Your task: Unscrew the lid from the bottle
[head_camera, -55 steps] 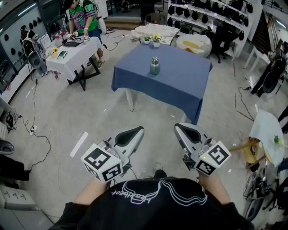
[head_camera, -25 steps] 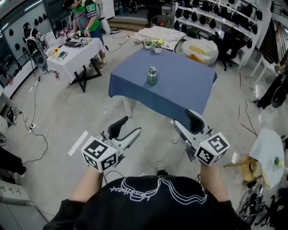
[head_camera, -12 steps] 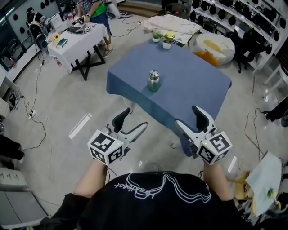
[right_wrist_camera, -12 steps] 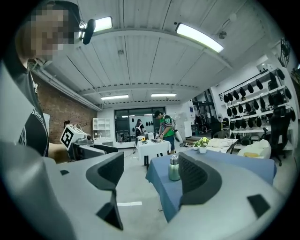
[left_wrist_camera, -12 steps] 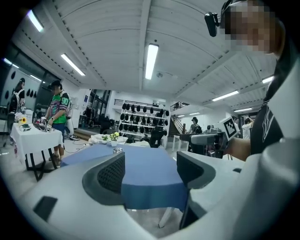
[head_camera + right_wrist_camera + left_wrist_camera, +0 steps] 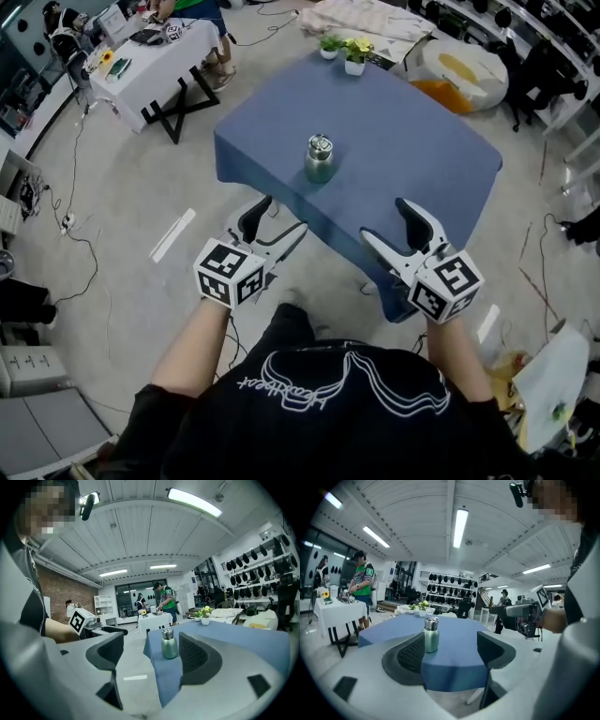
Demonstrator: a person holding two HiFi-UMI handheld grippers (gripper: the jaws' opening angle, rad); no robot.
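A: Both grippers have come much nearer the table point(image 6: 422, 150) than a second back, and the bottle point(image 6: 320, 159) shows bigger now. Jaws have just been opening on both.

B: Anything in them?

A: No. Left gripper point(image 6: 277, 223) gapes wide and empty, and so does the right gripper point(image 6: 386, 223). Each gripper view only frames the bottle through the gap, well beyond the tips.

B: Where's it standing?

A: Upright on the blue cloth, alone, toward the near left edge of the table. Potted plants point(image 6: 343, 52) are at the far corner, well apart from it.

B: Risks?

A: Coming in too fast could knock it, since it's a narrow, tall thing near the edge. The body looks smooth and shiny, so I'd guess the holding jaws could slip and the whole bottle spin with the lid point(image 6: 321, 143). If only the lid gets grabbed, it'd likely tip or drag the cloth.

B: Looks?

A: Small, pale green metallic body, rounded shoulder, silvery lid on top and apparently fully on. Can't tell how tight it is.
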